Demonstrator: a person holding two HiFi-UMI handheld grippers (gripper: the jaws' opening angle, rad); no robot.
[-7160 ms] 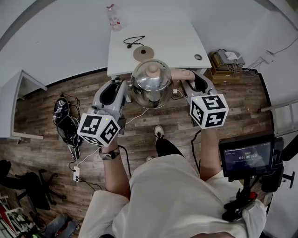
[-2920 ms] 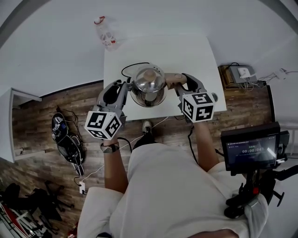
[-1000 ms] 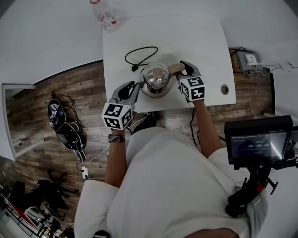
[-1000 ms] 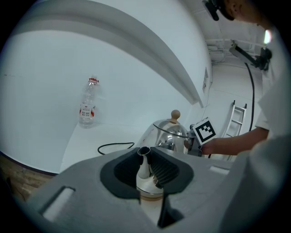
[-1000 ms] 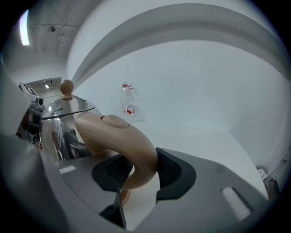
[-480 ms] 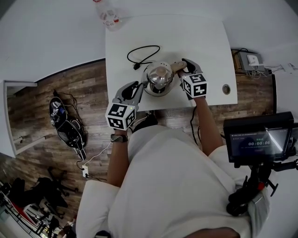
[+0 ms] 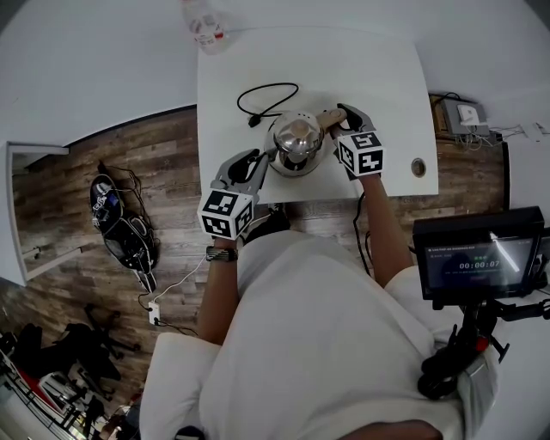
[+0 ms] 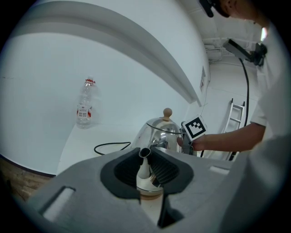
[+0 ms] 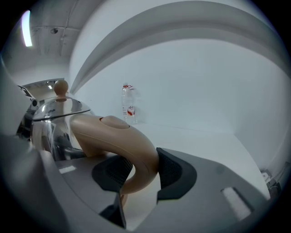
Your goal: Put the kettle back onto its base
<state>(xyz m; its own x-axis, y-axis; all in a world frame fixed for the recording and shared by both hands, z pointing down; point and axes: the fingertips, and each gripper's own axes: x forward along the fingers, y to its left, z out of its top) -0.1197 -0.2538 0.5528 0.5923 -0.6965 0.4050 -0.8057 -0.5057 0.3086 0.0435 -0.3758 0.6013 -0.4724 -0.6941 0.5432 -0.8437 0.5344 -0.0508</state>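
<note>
Head view: I see kettle (image 7: 296,143) mid tabletop (image 7: 378,77), L gripper (image 7: 262,157) & R gripper (image 7: 341,119) either side.
L gripper view: jaws narrowed round spout (image 8: 144,164), prob. pinching it; tan base (image 8: 150,195) under kettle.
R gripper view: jaws clamped on handle (image 9: 132,154).

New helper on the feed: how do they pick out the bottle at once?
Find the white table. At its far left corner, well beyond the shiny kettle, stands the bottle. It is the only clear plastic thing there, upright, with a red-marked label.
</note>
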